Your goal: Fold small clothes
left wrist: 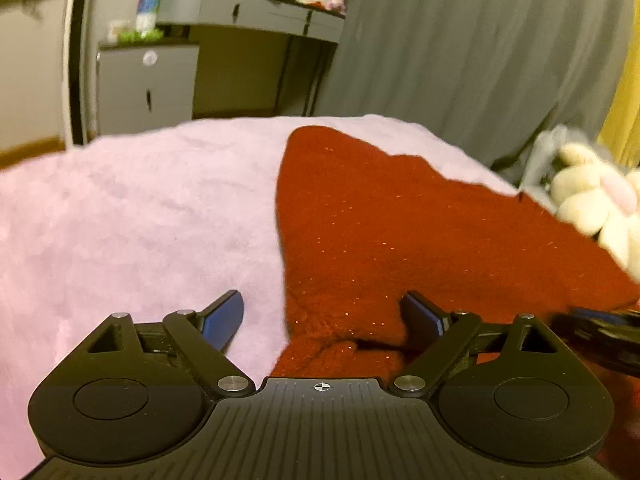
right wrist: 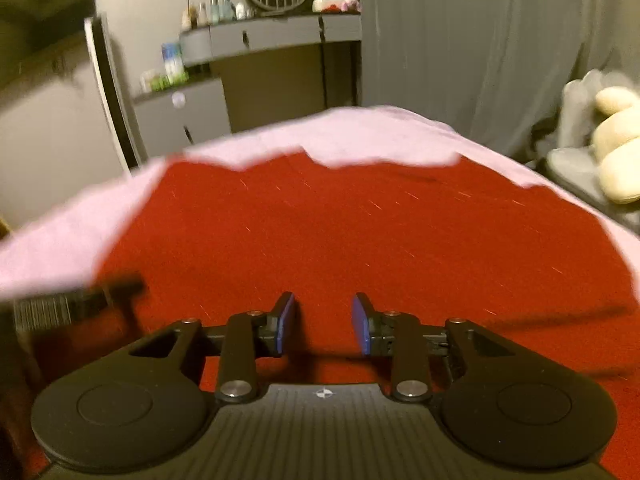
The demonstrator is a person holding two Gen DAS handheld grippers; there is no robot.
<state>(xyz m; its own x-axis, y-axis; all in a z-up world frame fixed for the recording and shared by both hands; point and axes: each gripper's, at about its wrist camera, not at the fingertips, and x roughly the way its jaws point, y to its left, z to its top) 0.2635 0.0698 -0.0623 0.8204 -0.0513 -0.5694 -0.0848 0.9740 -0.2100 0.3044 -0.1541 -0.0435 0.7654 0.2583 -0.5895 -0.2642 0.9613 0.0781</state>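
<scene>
Red garment (right wrist: 340,232) is the thing to fold. It is a fuzzy knit with small glittering threads, and it lies spread on the pink blanket (left wrist: 120,220) that covers the bed. In the right wrist view it fills most of the near and middle part, and its far edge is uneven against the blanket. In the left wrist view its left edge runs from near to far, and a small bunched part lies near, between the fingers of the gripper.

As far as I can judge, the folding is at an early stage. The garment looks mostly flat, in one layer, and I see no clean fold; the pictures are blurred, so I cannot be sure. Most of the work is left: to take an edge, bring it over, and repeat.

Behind the bed stand a grey dresser (right wrist: 280,48) with bottles and a round mirror, and a grey curtain. A plush toy (left wrist: 592,196) sits far to the right.

The left gripper (left wrist: 322,316) is low over the left edge of the garment. Its fingers are wide apart, one over the blanket and one over the red knit, and they grip nothing. The right gripper (right wrist: 324,324) hovers above the middle of the garment. Its fingers have a narrower gap and also hold nothing.
</scene>
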